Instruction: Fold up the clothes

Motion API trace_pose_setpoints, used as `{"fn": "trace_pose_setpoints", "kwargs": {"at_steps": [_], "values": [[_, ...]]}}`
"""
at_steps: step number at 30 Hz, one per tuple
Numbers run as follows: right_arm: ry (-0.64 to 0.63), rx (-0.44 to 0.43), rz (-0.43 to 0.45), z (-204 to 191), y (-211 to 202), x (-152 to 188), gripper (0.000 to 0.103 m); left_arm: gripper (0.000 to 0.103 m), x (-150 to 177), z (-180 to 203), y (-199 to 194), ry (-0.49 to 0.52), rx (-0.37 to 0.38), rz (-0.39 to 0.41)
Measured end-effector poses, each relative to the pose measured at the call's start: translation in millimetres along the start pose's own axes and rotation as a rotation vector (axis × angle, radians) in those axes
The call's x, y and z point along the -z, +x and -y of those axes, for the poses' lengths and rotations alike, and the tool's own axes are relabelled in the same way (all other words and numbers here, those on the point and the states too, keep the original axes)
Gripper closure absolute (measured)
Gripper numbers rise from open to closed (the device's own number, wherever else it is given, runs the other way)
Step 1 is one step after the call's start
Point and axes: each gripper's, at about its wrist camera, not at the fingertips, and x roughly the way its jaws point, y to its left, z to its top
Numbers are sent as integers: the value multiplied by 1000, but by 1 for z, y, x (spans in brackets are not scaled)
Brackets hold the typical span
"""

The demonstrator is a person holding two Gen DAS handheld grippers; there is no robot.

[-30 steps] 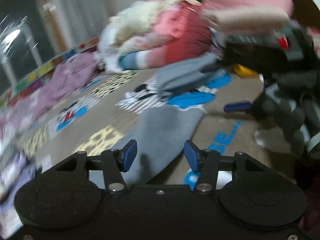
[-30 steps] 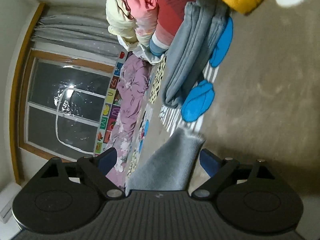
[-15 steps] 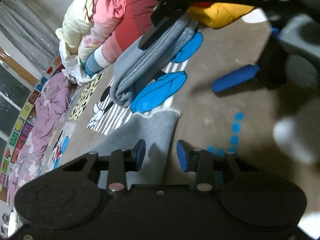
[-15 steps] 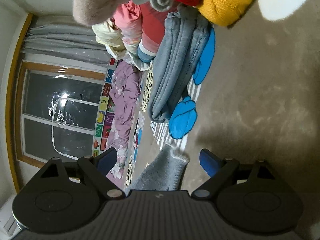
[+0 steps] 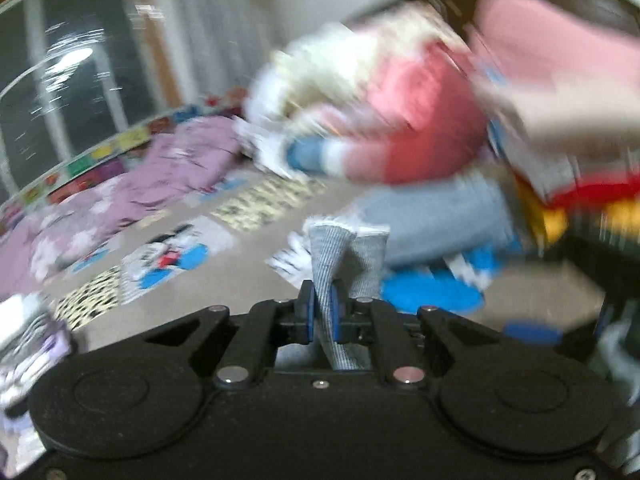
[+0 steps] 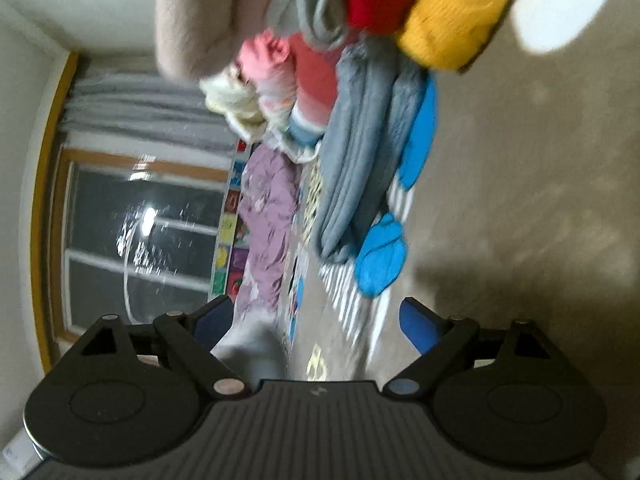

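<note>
Since 0.5 s ago left gripper (image 5: 320, 316) closed on grey ribbed cuff (image 5: 340, 252), lifted, right gripper (image 6: 316, 324) wide, nothing between fingers.

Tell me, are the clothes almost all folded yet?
Not yet. Done: a grey garment lies folded on the mat, and a folded stack of red and yellow knits shows at the top of the right view. In hand: the left gripper pinches a grey ribbed cuff; the right gripper is open. Left: the loose pink and cream pile and purple clothes.
</note>
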Motion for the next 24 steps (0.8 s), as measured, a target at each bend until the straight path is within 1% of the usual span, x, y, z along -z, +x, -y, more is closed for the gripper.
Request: {"fn": "trace_pose_setpoints", "kwargs": {"at_steps": [3,5,10,16,21,24], "values": [[-52,-14,-64,-8,11,10,13,96,-9,-44,-34,-134,-48,60],[-93,-18,-98,-14,17,17,13,96,-10,-70,-50,-208,-76,83],[-176,-25,-169,-27,30,37,13,96,5,-126,-86,-361,-157,132],[-276,-16,-263,-37,45,66,14,96,40,-180,-116,-519,-229,153],[-349,15,-309,-44,53,87,14,96,80,-225,-132,-637,-298,164],[-395,34,-321,-48,55,95,14,96,106,-249,-136,-690,-317,166]]}}
